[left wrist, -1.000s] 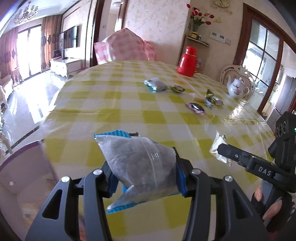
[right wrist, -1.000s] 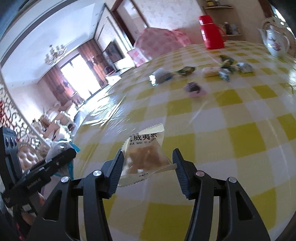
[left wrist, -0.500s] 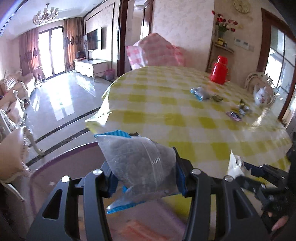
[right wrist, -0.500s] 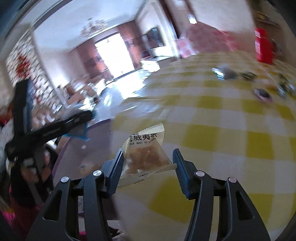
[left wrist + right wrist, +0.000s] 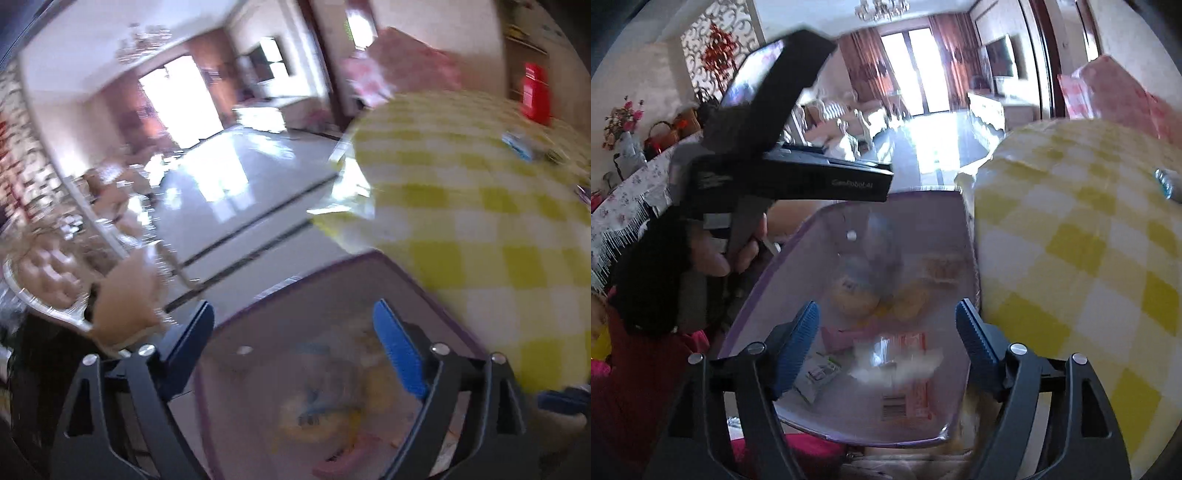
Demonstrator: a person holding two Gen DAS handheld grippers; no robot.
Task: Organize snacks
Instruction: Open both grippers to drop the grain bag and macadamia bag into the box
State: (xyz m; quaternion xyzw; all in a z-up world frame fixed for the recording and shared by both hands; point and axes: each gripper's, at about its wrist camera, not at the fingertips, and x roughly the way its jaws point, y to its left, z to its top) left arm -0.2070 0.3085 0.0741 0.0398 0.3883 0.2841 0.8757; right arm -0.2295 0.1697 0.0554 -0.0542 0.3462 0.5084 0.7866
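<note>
A clear bin with a purple rim [image 5: 317,275] [image 5: 768,273] stands beside the table edge and holds several snack packets [image 5: 853,295]. My left gripper [image 5: 291,321] hangs over it with its jaws opening and nothing between the blue pads. A blurred grey-blue bag [image 5: 882,251] lies in the bin under the left gripper [image 5: 879,181]. My right gripper [image 5: 886,314] is also above the bin, jaws opening, pads bare. Just below it is a blurred pale packet [image 5: 894,363], over an orange-red packet [image 5: 908,373].
The table with the yellow check cloth [image 5: 480,221] [image 5: 1071,240] lies to the right of the bin. A blue packet [image 5: 517,144] [image 5: 1165,181] is on it and a red flask [image 5: 535,92] stands behind. A hand [image 5: 738,254] grips the left tool.
Both grippers swung left from the table to over the bin. Each has let go of its packet: the grey bag and the pale snack packet have left the jaws, which now stand wide.
</note>
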